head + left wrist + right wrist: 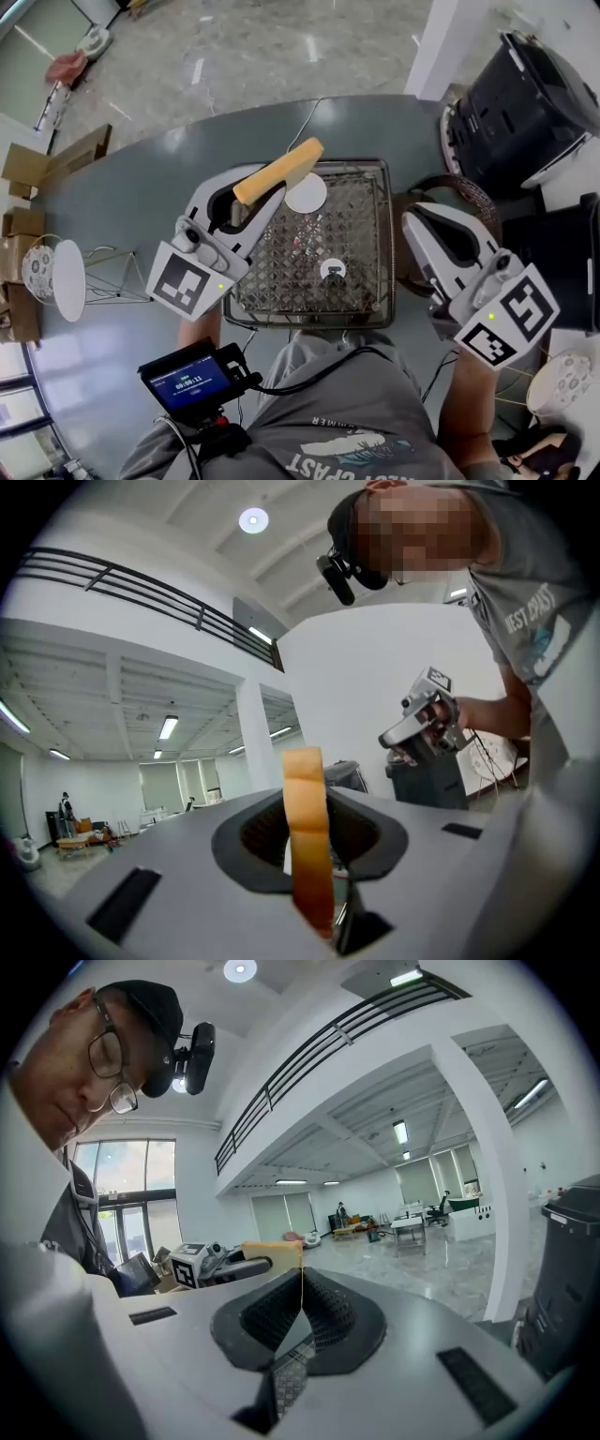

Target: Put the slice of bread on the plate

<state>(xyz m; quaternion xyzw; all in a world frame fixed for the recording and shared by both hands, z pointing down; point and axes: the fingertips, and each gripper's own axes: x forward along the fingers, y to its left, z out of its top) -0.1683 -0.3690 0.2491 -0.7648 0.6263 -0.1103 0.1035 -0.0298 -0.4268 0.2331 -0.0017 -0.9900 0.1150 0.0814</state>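
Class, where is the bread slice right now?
Head view, left of centre: the bread is held in the left gripper, over the tray's far-left corner, near the plate.

We see a soft, matt slice of bread (pixel 278 172) with golden crust, a shiny metal wire tray (pixel 361 234), a smooth matt grey table (pixel 131 197), and the left gripper (pixel 246 202) in matt grey plastic with dark, rough-textured pads (pixel 255 834).
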